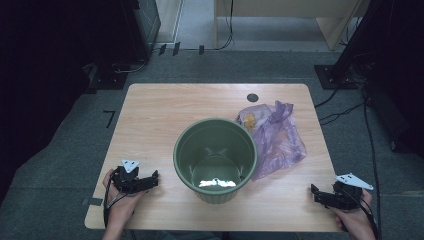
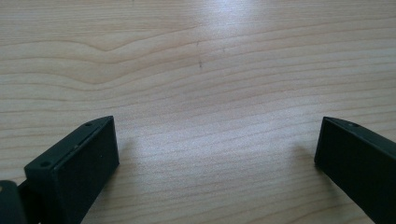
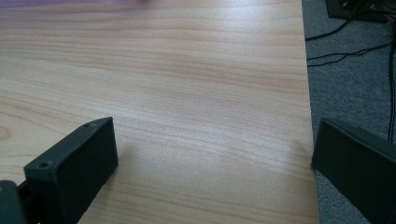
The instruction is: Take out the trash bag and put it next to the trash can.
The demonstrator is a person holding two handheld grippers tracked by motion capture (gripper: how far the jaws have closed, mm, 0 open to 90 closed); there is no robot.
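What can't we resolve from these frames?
- Purple bag, high view: contents; thin film blurs an orange patch, too small to identify.
- Green bin, high view: floor partly washed out by glare; near outer wall foreshortened.
- Left gripper and right gripper, gripper views: jaw bases cut off by the bottom edge.

Bin (image 1: 215, 159) mid-table (image 1: 165, 110); bag (image 1: 277, 137) touching its right; left claw (image 1: 156, 176), right claw (image 1: 314, 190) at near corners.
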